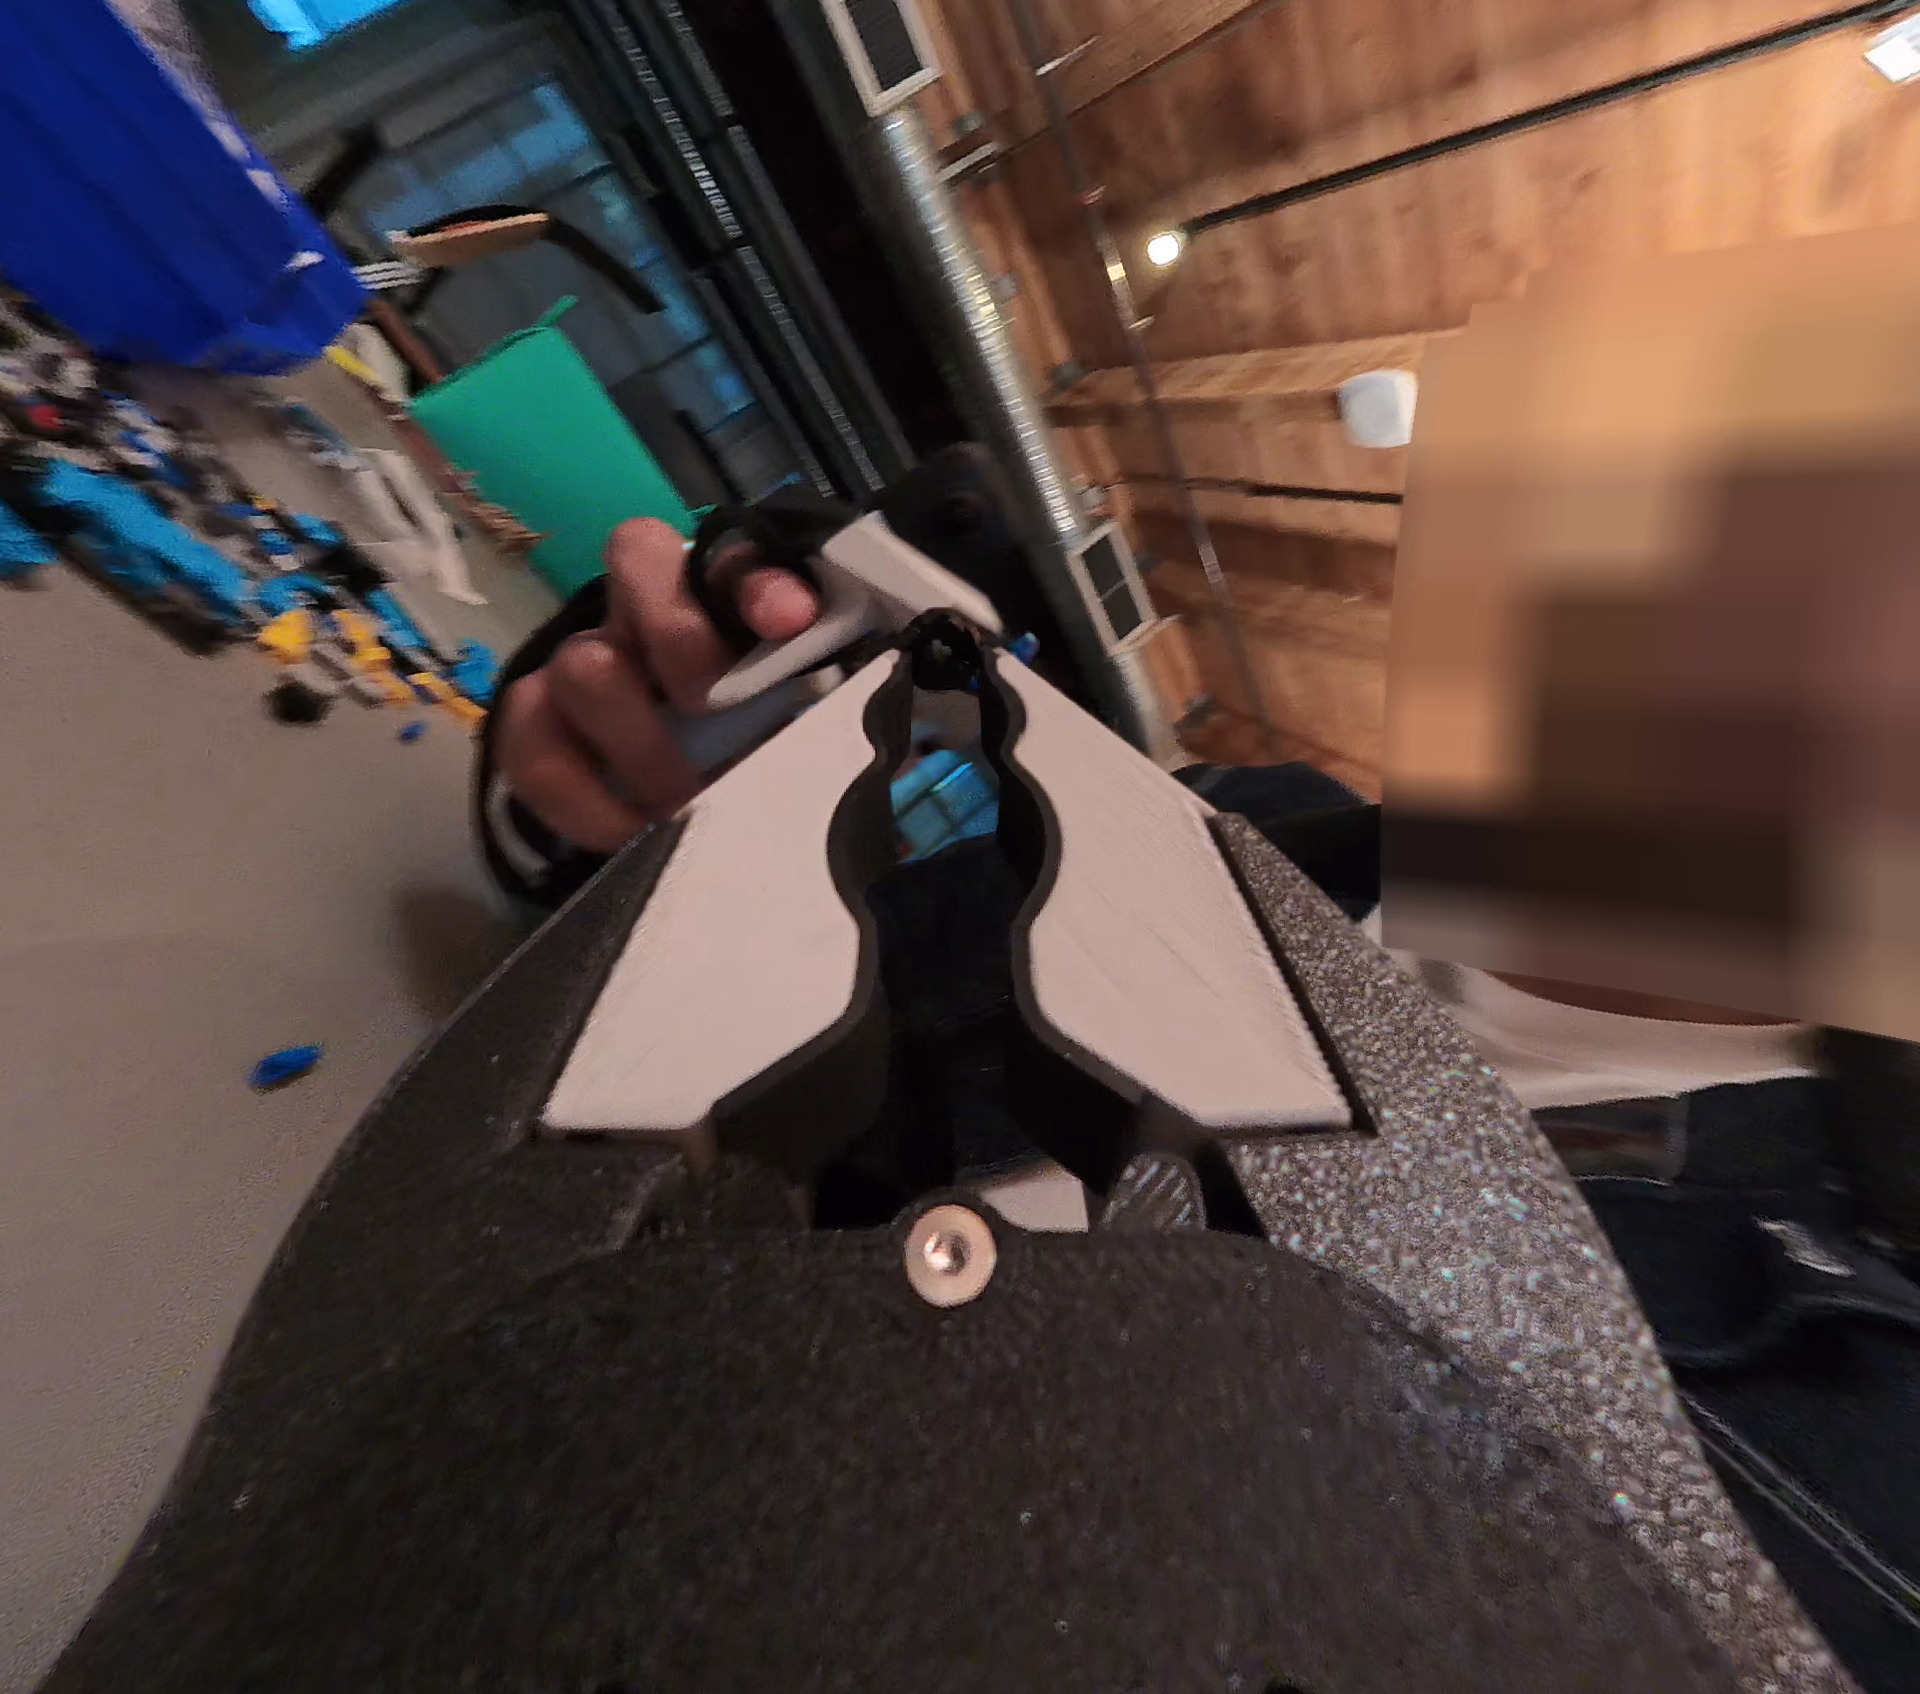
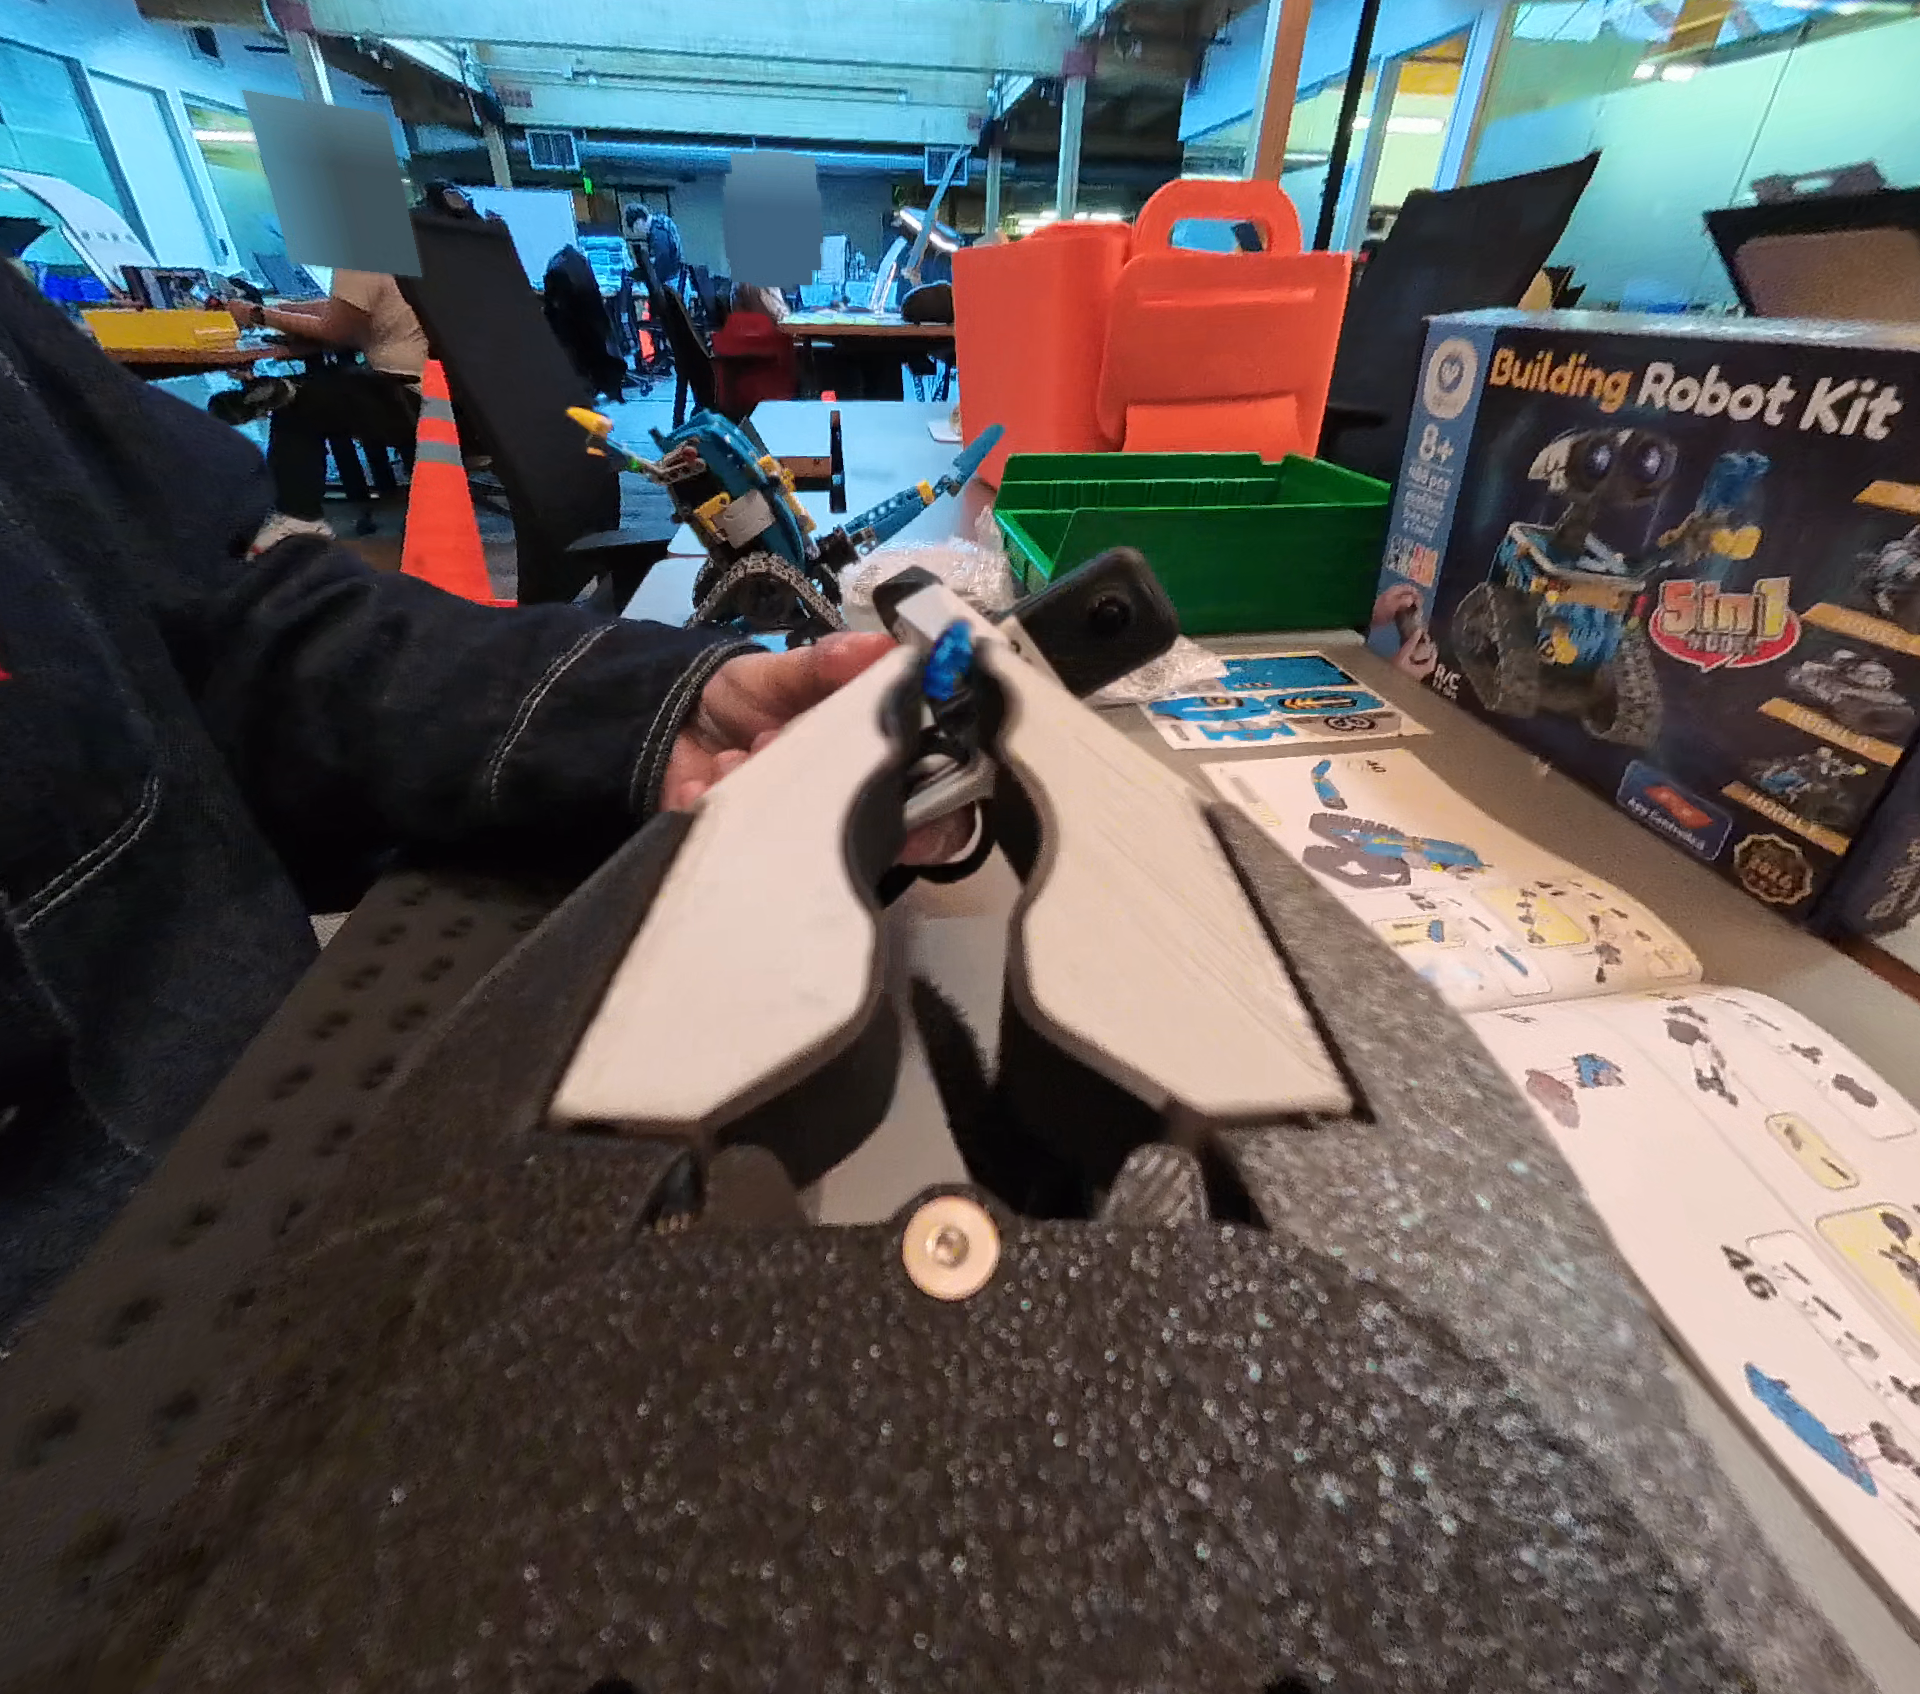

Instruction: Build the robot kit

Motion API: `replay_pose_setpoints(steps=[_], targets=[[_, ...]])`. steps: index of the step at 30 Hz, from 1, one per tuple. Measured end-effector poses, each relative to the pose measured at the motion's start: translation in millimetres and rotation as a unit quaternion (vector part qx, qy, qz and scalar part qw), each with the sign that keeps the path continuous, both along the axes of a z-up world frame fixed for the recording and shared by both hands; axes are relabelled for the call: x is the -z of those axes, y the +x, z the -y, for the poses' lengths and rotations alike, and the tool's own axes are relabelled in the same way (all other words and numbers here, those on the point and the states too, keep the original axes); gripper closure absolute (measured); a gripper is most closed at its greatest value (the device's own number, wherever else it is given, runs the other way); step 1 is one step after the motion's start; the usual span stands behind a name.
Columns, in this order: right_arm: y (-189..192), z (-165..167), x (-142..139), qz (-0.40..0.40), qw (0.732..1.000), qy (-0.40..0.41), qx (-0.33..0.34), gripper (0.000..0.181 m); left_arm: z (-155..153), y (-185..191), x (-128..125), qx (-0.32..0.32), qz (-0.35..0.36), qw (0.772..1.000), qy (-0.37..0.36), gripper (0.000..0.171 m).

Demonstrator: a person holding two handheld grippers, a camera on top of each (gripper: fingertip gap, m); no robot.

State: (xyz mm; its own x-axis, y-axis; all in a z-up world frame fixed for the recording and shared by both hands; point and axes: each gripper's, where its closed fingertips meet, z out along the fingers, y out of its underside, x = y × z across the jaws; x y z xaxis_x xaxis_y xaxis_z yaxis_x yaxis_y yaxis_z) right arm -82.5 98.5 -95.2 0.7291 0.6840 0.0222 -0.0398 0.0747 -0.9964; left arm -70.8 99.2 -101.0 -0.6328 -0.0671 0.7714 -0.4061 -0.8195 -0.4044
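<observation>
Black speckled housing fills the left wrist view, and ahead of it the left tool [image 1: 940, 657] pinches a small black round part [image 1: 938, 665] at its tips, with a hand [image 1: 623, 688] on the other tool just beyond. From the right wrist view, the right tool [image 2: 951, 673] clamps a small blue piece [image 2: 948, 645] (blurred) above the desk [image 2: 1558, 771], near an open instruction booklet [image 2: 1621, 1052] and a green bin [image 2: 1205, 532].

Printed lettering, numerals and badges are carried on the front of a dark blue kit box [image 2: 1662, 584] at the right of the frame. Printed step numbers are borne by the open instruction booklet [image 2: 1558, 1021] at the lower right, lying on the table [image 2: 1538, 771].
</observation>
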Motion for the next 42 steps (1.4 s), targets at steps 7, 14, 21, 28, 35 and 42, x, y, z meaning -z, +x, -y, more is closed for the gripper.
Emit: replay_pose_setpoints(steps=[7,14,21,28,35,42], targets=[[2,1,1,-0.007,1.0,-0.004,-0.008,0.176,1,-1,-4,0.003,0.009,1.0,-0.009,0.16],[2,2,12,-0.103,0.981,-0.131,-0.097,0.177,1,-1,4,-0.044,0.001,0.993,0.107,0.16],[4,21,29,-0.06,0.966,-0.199,-0.155,0.177,19,0,18,-0.002,-0.019,0.99,0.141,0.161],[8,26,42,-0.026,0.957,-0.235,-0.168,0.177,26,3,30,0.008,-0.038,0.985,0.169,0.16],[14,23,56,0.043,0.963,-0.228,-0.135,0.177,24,9,43,0.005,-0.068,0.982,0.178,0.16],[20,16,64,0.072,0.966,-0.227,-0.1,0.176,19,12,50,-0.007,-0.088,0.979,0.183,0.16]])
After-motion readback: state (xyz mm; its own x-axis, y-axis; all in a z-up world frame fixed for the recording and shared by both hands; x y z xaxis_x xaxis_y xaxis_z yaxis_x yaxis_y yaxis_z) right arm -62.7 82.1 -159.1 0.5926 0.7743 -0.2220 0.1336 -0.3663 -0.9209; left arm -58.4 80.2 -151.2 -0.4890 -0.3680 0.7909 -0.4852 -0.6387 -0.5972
